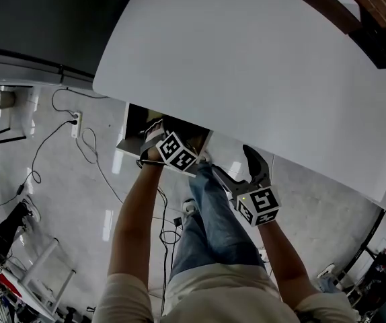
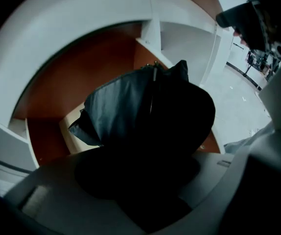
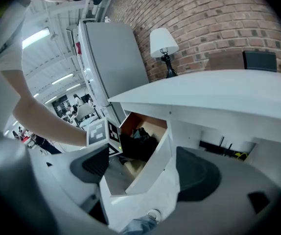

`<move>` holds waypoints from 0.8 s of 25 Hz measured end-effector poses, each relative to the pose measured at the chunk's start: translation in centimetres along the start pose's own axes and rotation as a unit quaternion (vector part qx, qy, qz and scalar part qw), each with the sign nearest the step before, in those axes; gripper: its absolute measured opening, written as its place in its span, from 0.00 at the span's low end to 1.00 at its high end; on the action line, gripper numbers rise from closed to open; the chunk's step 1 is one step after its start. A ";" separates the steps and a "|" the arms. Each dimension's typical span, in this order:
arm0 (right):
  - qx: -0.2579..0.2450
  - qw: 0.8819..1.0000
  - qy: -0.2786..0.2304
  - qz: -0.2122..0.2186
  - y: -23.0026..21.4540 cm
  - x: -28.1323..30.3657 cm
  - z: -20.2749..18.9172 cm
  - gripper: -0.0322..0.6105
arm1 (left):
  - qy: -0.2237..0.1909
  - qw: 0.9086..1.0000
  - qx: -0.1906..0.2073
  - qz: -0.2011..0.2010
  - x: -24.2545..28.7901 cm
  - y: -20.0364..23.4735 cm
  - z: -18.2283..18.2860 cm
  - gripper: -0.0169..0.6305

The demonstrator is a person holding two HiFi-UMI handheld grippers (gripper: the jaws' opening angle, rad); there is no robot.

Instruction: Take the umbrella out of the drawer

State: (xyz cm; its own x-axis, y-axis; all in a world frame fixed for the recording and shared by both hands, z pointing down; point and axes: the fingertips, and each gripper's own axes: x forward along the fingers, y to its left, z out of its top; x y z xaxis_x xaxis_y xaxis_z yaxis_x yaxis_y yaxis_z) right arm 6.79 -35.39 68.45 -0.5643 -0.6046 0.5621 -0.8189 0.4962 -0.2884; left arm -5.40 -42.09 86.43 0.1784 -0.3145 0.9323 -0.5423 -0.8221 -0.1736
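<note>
Head view: set high above the white desk top, facing steeply down past its edge to the open drawer and the floor. Left gripper view: set at the drawer's mouth, facing inward, very near, with the dark umbrella filling most of the frame. Right gripper view: set low and farther back, facing up under the desk top toward the brick wall. Shared part: the open drawer, seen in all three; the desk top in the head and right gripper views.

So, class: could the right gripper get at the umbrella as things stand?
Probably, though awkwardly: the drawer is open and the right gripper has its jaws apart, but the drawer's front stands between them, and the left gripper holds the umbrella.
</note>
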 end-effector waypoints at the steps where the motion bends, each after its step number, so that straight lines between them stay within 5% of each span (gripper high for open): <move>1: -0.002 1.000 -0.002 0.000 0.3 -0.3 0.1 0.68 | -0.008 1.000 -0.005 0.004 -0.9 0.0 0.2 0.41; 13: -0.027 0.999 -0.039 -0.001 5.3 -5.9 2.1 0.68 | -0.086 0.994 -0.008 0.062 -12.8 -1.2 1.0 0.41; 20: -0.053 0.997 -0.057 -0.012 7.6 -10.0 3.0 0.68 | -0.131 0.986 -0.068 0.078 -19.9 -3.3 0.4 0.41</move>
State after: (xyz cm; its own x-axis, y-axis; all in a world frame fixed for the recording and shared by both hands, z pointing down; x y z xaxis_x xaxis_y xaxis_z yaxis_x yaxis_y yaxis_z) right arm 5.93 -27.43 58.35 -0.5576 -0.6807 0.4751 -0.8203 0.5396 -0.1897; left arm -6.84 -33.27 68.36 0.2798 -0.5585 0.7809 -0.6825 -0.6878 -0.2474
